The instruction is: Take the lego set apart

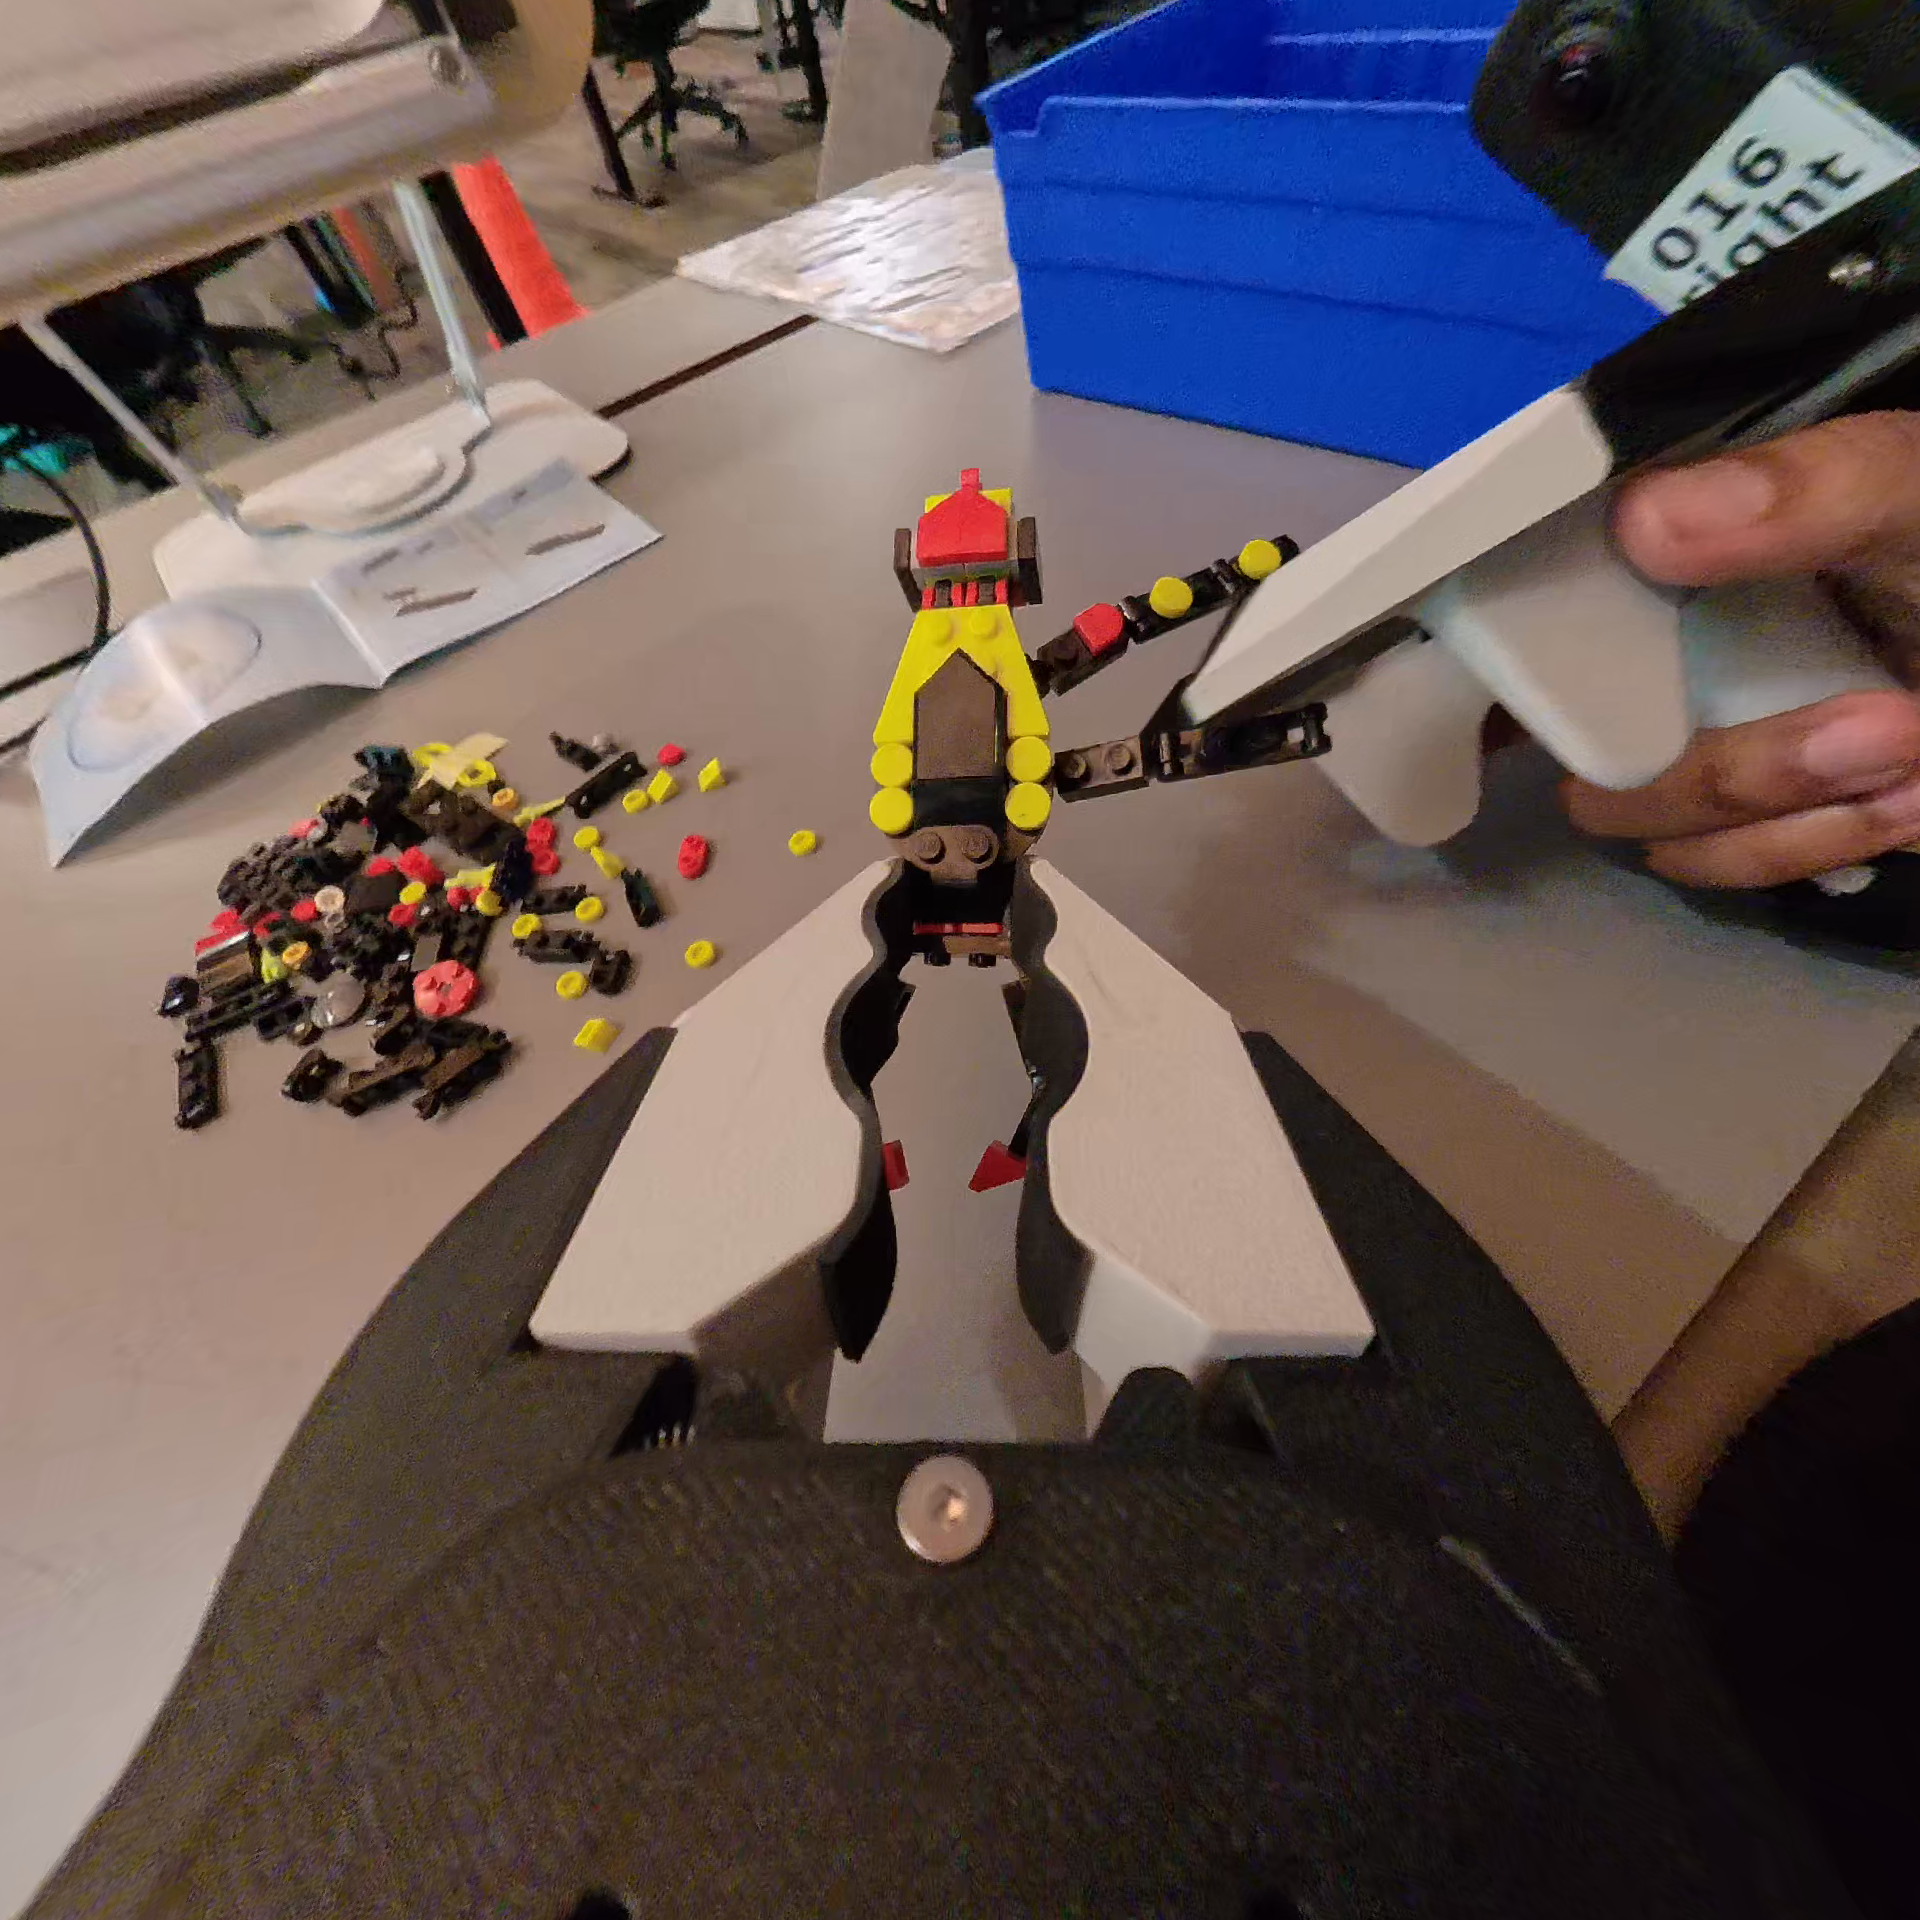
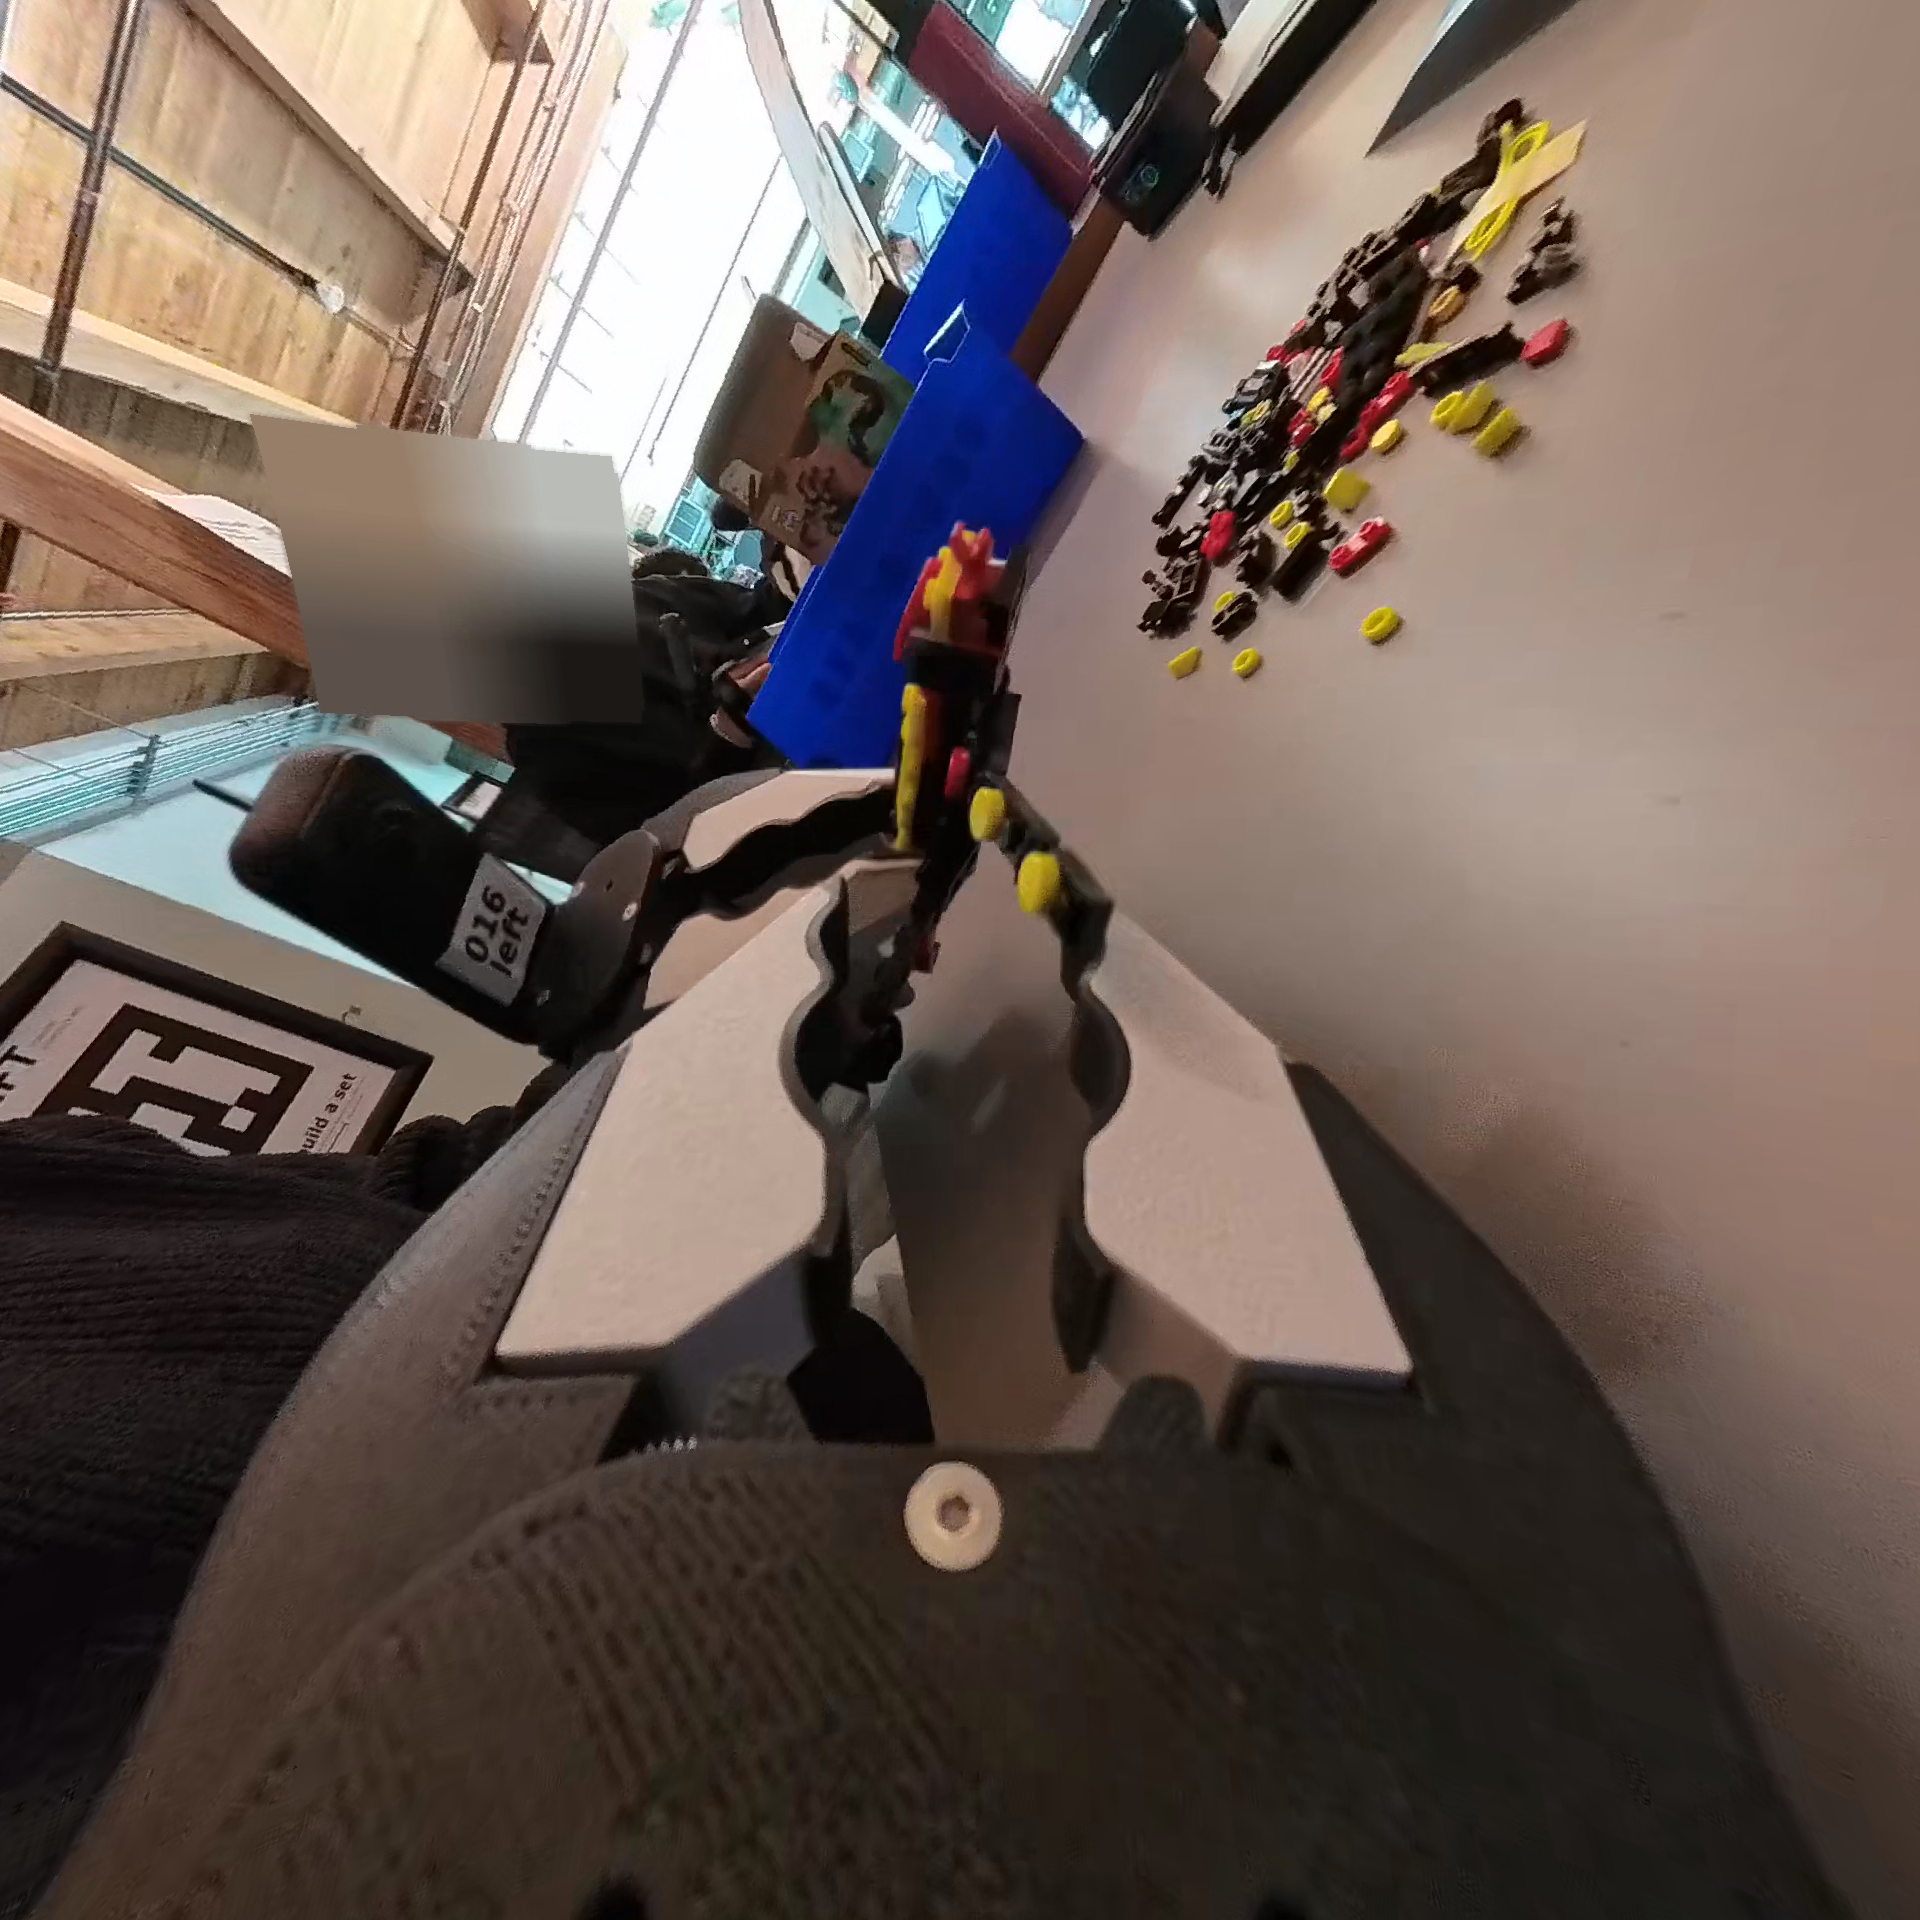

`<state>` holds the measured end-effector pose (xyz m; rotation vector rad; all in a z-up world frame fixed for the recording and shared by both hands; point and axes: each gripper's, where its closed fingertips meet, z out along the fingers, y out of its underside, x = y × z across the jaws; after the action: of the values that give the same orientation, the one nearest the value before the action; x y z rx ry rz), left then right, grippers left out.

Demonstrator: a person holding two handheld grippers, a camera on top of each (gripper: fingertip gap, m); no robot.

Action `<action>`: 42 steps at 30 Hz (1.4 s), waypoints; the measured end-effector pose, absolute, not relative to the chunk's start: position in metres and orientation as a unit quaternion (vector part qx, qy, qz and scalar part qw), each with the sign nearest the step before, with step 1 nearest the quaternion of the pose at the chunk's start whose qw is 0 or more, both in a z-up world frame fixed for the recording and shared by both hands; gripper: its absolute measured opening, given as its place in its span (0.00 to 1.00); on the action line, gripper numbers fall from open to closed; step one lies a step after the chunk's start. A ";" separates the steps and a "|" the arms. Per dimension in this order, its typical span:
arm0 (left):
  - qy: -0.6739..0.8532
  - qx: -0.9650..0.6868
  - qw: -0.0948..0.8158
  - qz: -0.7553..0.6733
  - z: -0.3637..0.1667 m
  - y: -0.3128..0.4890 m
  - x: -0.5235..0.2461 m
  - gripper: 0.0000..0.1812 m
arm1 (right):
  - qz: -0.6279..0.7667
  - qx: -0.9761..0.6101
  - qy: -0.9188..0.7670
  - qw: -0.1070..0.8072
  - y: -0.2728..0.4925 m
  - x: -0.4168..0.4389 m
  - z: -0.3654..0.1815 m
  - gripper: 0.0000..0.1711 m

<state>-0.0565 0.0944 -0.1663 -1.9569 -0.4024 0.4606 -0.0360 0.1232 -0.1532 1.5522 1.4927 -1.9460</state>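
A yellow, black and red lego figure (image 1: 961, 717) is held upright above the grey table (image 1: 727, 416). My left gripper (image 1: 961, 904) is shut on its hips, and its legs hang down between the jaws. My right gripper (image 1: 1205, 717) comes in from the right, with its jaws nearly closed on the figure's black lower arm (image 1: 1195, 748). The upper arm with yellow studs (image 1: 1174, 597) lies against the top finger. In the right wrist view, both arms sit between my right gripper's (image 2: 961, 935) jaws. The figure (image 2: 956, 665) and my left gripper (image 2: 873, 821) show just beyond.
A pile of loose black, red and yellow lego pieces (image 1: 395, 914) lies on the table to the left and also shows in the right wrist view (image 2: 1340, 416). A blue bin (image 1: 1247, 260) stands at the back right. An open booklet (image 1: 488, 571) and a clear stand (image 1: 343, 488) are at the back left.
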 end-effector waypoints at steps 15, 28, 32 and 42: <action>-0.221 -0.792 0.564 0.068 -0.162 0.105 -0.040 0.10 | -0.678 0.510 0.513 0.127 0.122 -0.034 -0.150 0.06; -0.295 -0.751 0.587 -0.068 -0.157 0.106 -0.037 0.09 | -0.619 0.531 0.573 0.080 0.128 -0.038 -0.162 0.04; -0.312 -0.742 0.593 0.010 -0.142 0.082 -0.063 0.09 | -0.624 0.575 0.527 0.040 0.177 -0.054 -0.166 0.04; -0.324 -0.849 0.410 0.084 -0.217 0.049 -0.087 0.08 | -0.644 0.516 0.556 0.100 0.139 -0.040 -0.159 0.04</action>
<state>-0.0868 0.0494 -0.2168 -2.1370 -0.8157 0.2117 -0.0400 0.1392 -0.1588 1.5254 1.6443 -1.9042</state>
